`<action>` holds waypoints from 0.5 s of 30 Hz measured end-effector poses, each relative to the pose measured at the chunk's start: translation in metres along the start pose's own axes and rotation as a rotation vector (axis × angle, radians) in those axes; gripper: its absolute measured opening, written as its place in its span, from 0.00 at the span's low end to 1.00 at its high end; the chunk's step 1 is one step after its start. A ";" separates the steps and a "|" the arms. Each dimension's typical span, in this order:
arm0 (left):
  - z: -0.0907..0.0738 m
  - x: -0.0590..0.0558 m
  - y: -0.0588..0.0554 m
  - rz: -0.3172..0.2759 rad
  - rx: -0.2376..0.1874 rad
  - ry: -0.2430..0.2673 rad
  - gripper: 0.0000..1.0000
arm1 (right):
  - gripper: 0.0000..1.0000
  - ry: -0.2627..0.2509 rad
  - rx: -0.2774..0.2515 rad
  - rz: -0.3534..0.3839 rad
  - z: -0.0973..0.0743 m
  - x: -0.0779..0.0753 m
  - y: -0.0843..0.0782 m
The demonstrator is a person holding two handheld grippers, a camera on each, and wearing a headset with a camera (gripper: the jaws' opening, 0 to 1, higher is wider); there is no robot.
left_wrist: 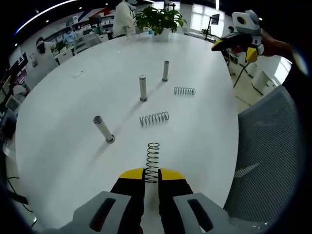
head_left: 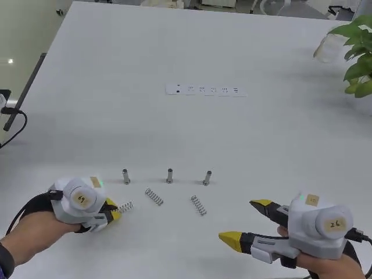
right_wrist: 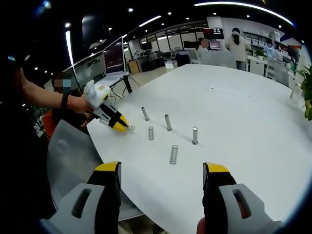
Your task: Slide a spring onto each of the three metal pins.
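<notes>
Three short metal pins stand in a row on the white table: left pin (head_left: 125,176), middle pin (head_left: 170,175), right pin (head_left: 207,178). Two loose springs lie in front of them, one (head_left: 154,196) left of the other (head_left: 199,204). My left gripper (head_left: 114,209) is shut on the end of a third spring (head_left: 125,206), which sticks out ahead of the yellow tips (left_wrist: 152,158). In the left gripper view the nearest pin (left_wrist: 103,129) stands to the left of that spring. My right gripper (head_left: 251,221) is open with nothing between its jaws, at the table's near right.
A flush socket strip (head_left: 202,90) sits mid-table. A leafy plant (head_left: 358,52) and a clear container (head_left: 329,46) stand at the far right. A grey mesh chair (left_wrist: 265,151) is by the table edge. People stand in the office beyond the table.
</notes>
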State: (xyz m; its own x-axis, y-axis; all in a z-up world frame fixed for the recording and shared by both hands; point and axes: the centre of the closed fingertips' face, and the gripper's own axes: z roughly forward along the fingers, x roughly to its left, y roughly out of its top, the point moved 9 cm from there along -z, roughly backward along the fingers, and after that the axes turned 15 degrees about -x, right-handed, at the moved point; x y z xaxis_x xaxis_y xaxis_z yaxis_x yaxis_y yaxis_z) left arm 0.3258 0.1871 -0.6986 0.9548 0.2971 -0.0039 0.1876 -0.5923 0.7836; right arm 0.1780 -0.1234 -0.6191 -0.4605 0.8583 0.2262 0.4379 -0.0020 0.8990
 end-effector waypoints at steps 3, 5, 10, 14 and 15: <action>-0.005 -0.003 0.002 0.003 -0.007 0.009 0.02 | 0.66 0.009 0.002 -0.004 0.003 0.002 0.001; -0.008 -0.007 0.004 0.009 -0.014 0.009 0.02 | 0.66 0.017 0.003 -0.006 0.005 0.002 0.001; -0.010 -0.014 0.007 0.019 -0.026 0.009 0.02 | 0.65 0.034 0.003 -0.010 0.009 0.004 0.001; -0.011 -0.020 0.012 0.030 -0.036 0.006 0.02 | 0.64 0.060 0.006 -0.020 0.014 0.005 0.003; -0.012 -0.022 0.014 0.030 -0.042 0.006 0.02 | 0.64 0.064 0.003 -0.021 0.016 0.004 0.005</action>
State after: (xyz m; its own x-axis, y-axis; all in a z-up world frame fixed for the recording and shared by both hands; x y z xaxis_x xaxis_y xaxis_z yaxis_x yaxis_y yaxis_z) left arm 0.3050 0.1815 -0.6803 0.9585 0.2840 0.0235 0.1487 -0.5688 0.8089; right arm 0.1907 -0.1118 -0.6198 -0.5176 0.8238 0.2311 0.4301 0.0170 0.9026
